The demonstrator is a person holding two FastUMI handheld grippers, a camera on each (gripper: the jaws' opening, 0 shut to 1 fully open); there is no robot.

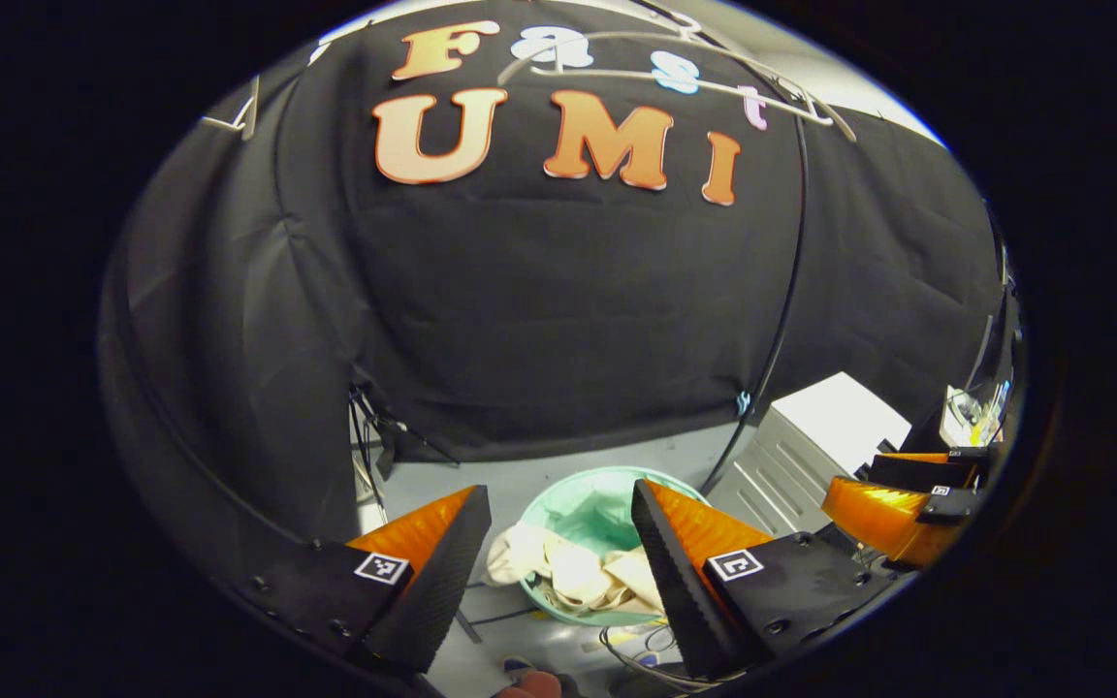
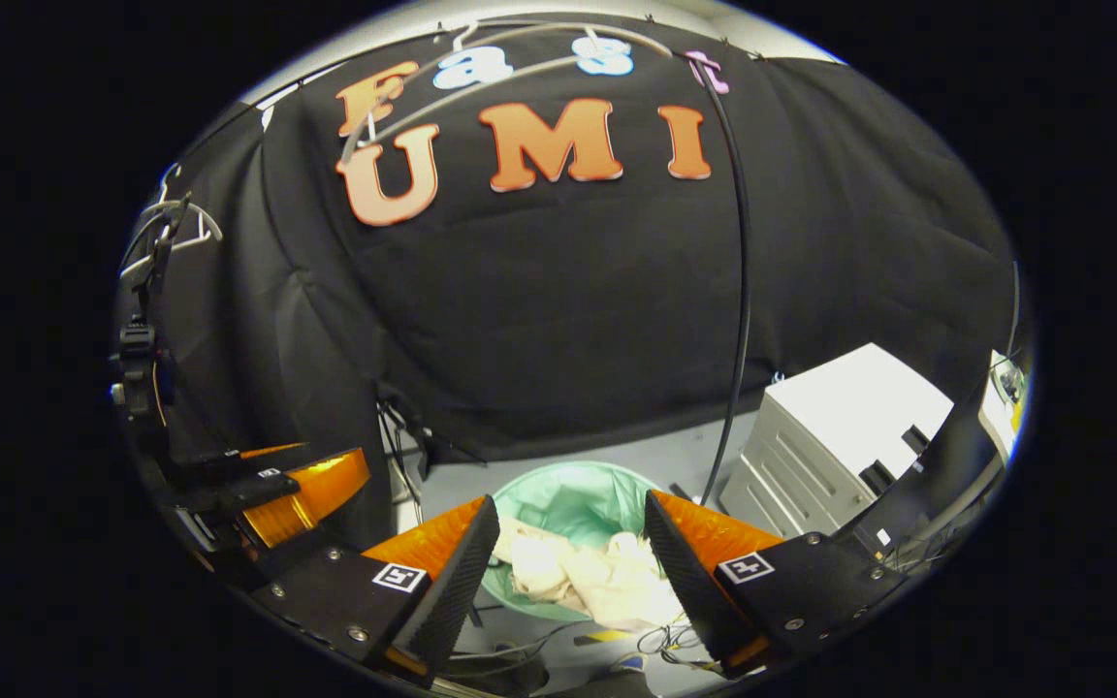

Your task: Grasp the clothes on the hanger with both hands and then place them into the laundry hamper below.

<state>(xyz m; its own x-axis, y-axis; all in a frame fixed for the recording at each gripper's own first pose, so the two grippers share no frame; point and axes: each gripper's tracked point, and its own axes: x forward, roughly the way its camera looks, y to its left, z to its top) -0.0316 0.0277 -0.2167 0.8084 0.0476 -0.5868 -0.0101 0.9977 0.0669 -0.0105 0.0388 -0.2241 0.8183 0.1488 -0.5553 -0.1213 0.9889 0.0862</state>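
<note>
Left gripper view: left gripper (image 1: 558, 553) wide open, empty. Clothes (image 1: 573, 572), pale, lie crumpled in the hamper (image 1: 607, 485) below, one edge draped over its rim. Bare hanger (image 1: 675, 82) overhead.

Right gripper view: right gripper (image 2: 573, 557) wide open, empty. Clothes (image 2: 597, 577) in hamper (image 2: 568, 480). Likely soft, light, limp; pinch a raised fold.

Black cloth (image 2: 617, 291) drapes the far wall and wraps round both sides, hanging in folds. Below its hem lies a pale grey floor (image 1: 558, 475). At the right stands a white cabinet (image 2: 830, 436) with slatted sides. Loose cables (image 2: 520, 645) trail across the near floor.
</note>
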